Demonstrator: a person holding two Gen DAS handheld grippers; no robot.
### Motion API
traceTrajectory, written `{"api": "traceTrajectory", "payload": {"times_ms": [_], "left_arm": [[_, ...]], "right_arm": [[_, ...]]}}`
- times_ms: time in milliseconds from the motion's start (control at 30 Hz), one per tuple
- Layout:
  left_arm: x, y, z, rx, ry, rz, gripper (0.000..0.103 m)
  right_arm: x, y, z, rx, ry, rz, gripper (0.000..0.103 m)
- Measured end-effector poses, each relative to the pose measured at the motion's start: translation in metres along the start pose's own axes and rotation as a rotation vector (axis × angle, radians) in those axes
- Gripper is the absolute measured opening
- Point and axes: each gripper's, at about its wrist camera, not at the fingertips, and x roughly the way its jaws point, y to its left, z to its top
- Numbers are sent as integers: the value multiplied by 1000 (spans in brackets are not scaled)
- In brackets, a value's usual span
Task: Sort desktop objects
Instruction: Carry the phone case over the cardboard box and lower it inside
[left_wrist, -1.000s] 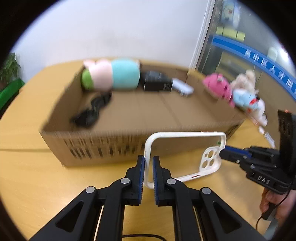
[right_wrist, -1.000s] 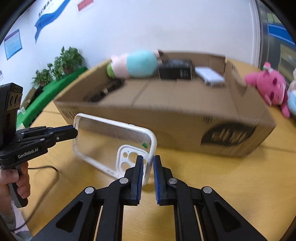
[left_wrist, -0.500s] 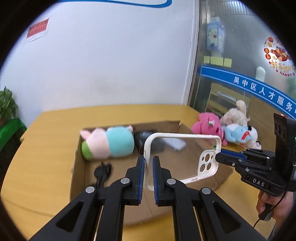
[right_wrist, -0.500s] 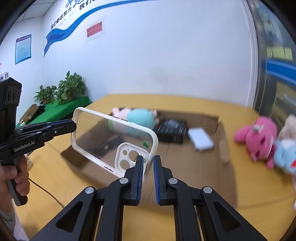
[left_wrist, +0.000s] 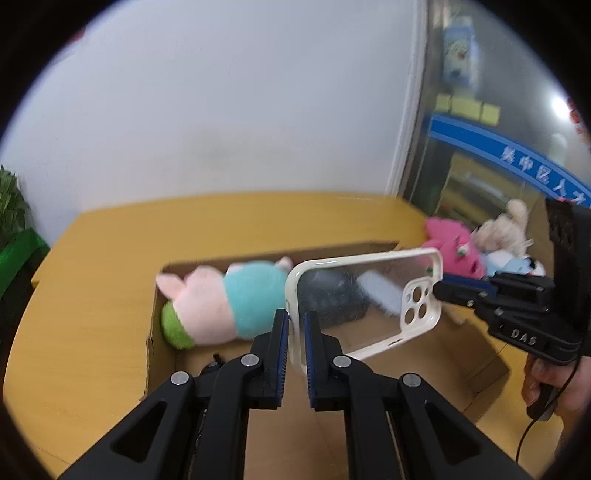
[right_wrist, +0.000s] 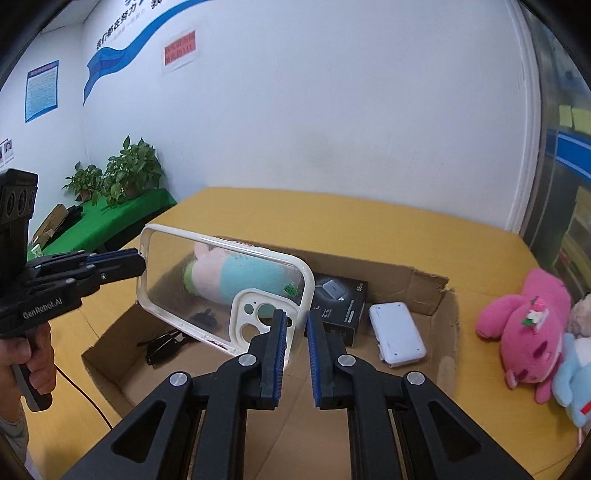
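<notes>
Item: clear phone case (left_wrist: 364, 301), white-rimmed. We held it above the open cardboard box (right_wrist: 448, 306), left gripper (left_wrist: 294, 334) and right gripper (right_wrist: 295, 334) each clamped on opposite ends.

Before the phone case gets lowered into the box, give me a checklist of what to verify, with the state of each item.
1. Left gripper grips the phone case at its plain end: ok, jaws closed on the rim.
2. Right gripper grips the camera-cutout end: ok, rim between closed jaws.
3. Case is over the cardboard box, not the bare table: ok.
4. Free floor in the box for the case: ok, bare cardboard in the near middle.
5. Case clear of the plush toy, black box, white device and black items below: ok, held above them.
6. Case undamaged: cannot tell.
</notes>
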Motion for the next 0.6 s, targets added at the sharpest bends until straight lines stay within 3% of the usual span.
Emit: {"api": "traceTrajectory", "payload": {"times_ms": [267, 400, 600], "left_arm": [[79, 24, -22, -89, 251, -15, 8], [103, 21, -30, -62, 351, 29, 8], [132, 22, -40, -65, 487, 38, 7]], "right_arm": [[87, -24, -21, 36, 215, 30, 12], [128, -37, -40, 85, 369, 69, 12], [150, -47, -50, 137, 497, 94, 13]]}}
